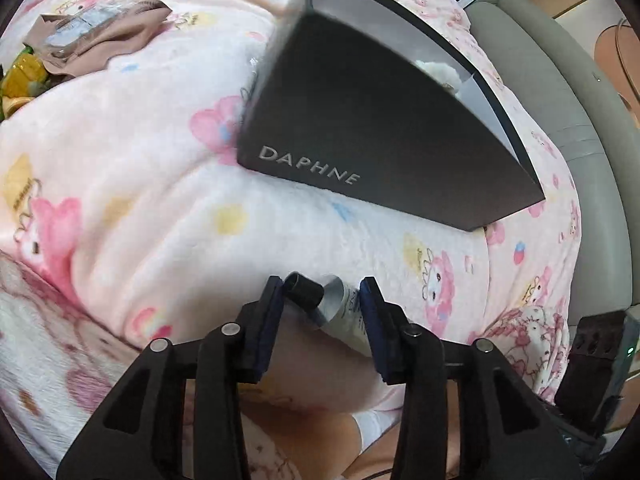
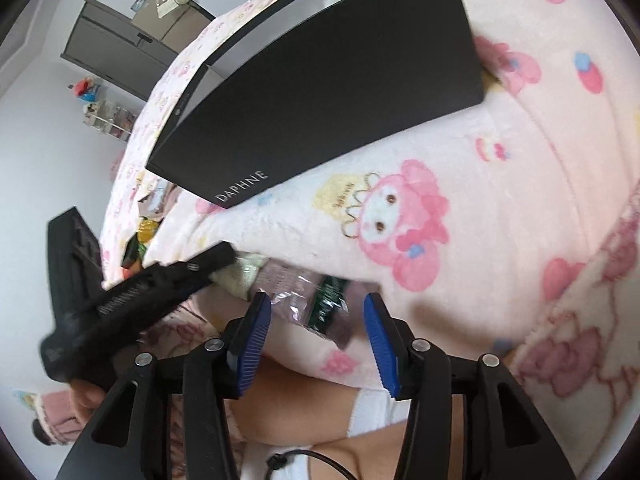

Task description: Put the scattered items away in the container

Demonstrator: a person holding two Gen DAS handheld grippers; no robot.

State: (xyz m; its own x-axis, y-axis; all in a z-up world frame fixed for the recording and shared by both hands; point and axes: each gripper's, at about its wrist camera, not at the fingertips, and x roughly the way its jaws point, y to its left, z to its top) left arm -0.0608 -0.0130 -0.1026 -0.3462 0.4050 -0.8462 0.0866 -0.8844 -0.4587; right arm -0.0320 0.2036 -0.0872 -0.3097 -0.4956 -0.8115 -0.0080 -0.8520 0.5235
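A black open box (image 1: 360, 132) marked DAPHNE sits on a pink cartoon-print blanket (image 1: 120, 184), with something white and fluffy (image 1: 436, 70) inside. My left gripper (image 1: 322, 292) is shut on a white tube with a black cap (image 1: 340, 308), held low in front of the box. In the right wrist view the box (image 2: 320, 92) lies ahead, and my right gripper (image 2: 318, 306) is open around a clear packet with green print (image 2: 320, 304) lying on the blanket. The left gripper's black body (image 2: 132, 296) reaches in from the left.
A beige pouch with a clear packet (image 1: 96, 32) and yellow-green items (image 1: 20, 76) lie at the blanket's far left. A grey padded edge (image 1: 560, 120) runs along the right. A dark cabinet (image 2: 120, 48) stands against the far wall.
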